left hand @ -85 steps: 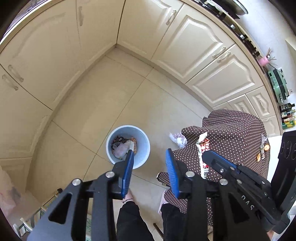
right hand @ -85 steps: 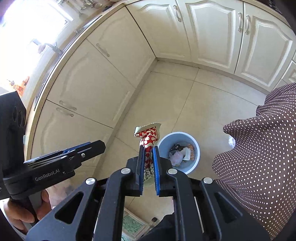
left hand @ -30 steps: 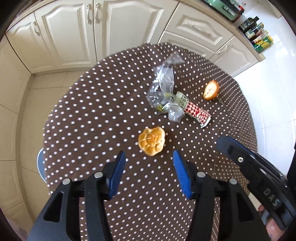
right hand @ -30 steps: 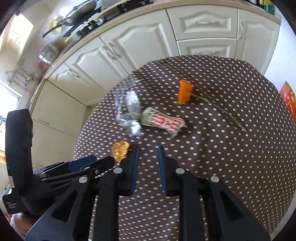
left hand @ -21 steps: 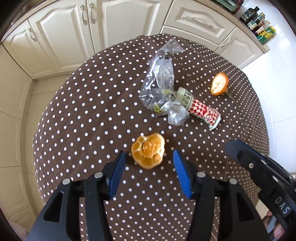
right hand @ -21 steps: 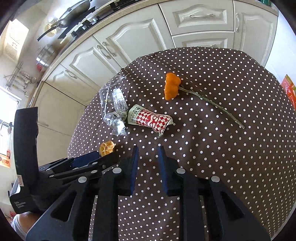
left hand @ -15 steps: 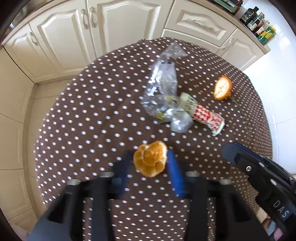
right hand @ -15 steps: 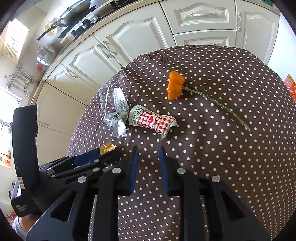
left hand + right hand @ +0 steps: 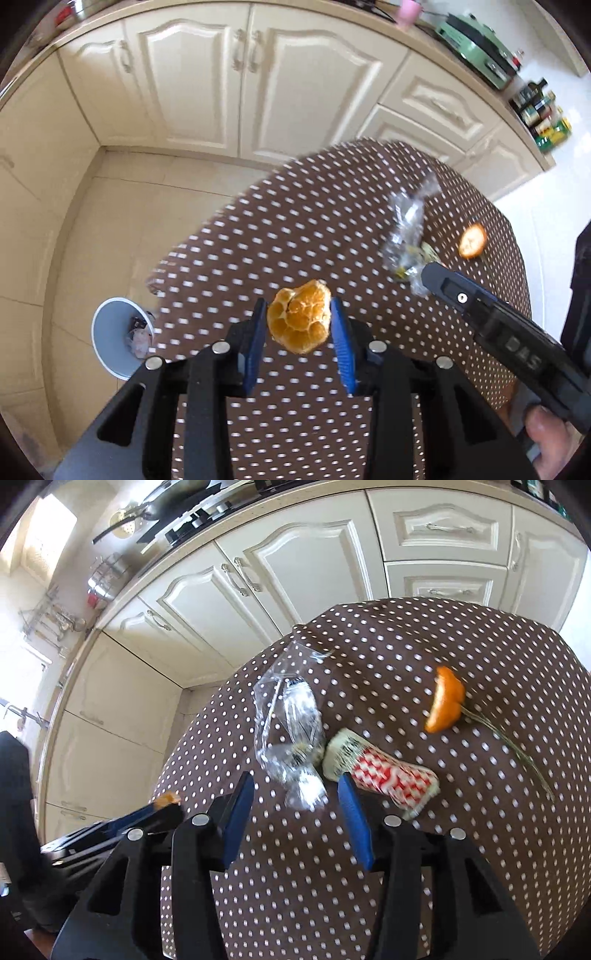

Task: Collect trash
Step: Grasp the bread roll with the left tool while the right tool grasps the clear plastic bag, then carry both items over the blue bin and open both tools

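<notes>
Right now the left gripper (image 9: 298,325) is clamped on a bumpy orange piece of citrus peel (image 9: 300,320), which is lifted clear of the round table under its brown white-dotted cloth (image 9: 295,221). I would judge this the carry step: the peel is up, and what remains is to swing it over the pale blue plastic bin (image 9: 110,341) standing on the tiled floor just beside the table's edge, then let the fingers part.

The right gripper (image 9: 295,805) hangs over the table with its blue fingers (image 9: 352,816) spread apart and nothing between them, pointed at a crumpled clear plastic bag (image 9: 291,731). Touching that bag is a red-and-white checked wrapper (image 9: 384,775), and further off lies a curved orange peel slice (image 9: 445,705) with a thin green stem (image 9: 509,746) next to it. My guess is the bag goes next.

Nothing much blocks the way to the bin; only the overhanging cloth edge sits close to its rim, so the drop needs to be well over the opening. Cream cabinet doors (image 9: 243,85) line the wall behind.
</notes>
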Action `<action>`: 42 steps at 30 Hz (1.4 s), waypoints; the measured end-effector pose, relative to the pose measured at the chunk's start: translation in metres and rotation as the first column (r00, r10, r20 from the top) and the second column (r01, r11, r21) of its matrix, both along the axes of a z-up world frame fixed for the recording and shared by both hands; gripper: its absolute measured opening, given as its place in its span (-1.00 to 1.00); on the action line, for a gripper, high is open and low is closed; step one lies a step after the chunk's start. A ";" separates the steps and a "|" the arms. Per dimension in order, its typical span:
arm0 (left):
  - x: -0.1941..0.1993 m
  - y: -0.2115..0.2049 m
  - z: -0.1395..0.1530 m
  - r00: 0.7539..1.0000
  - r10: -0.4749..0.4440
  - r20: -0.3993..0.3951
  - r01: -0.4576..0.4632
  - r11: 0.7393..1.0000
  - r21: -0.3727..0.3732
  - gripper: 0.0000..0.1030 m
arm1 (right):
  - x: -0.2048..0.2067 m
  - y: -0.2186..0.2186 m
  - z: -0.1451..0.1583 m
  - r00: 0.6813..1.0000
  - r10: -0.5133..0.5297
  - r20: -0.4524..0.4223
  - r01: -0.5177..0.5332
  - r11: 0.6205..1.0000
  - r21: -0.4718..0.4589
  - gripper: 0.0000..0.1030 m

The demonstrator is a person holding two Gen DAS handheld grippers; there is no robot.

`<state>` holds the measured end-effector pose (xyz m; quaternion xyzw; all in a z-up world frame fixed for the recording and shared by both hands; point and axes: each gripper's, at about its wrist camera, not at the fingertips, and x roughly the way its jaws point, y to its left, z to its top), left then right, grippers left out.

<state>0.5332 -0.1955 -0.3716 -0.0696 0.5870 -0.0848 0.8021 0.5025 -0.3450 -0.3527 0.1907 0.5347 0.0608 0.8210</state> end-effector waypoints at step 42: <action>-0.093 0.336 0.039 0.984 0.177 0.004 -0.176 0.984 -0.020 -0.36 | -0.044 0.351 0.028 0.946 0.322 0.017 -0.323 0.945 0.053 -0.58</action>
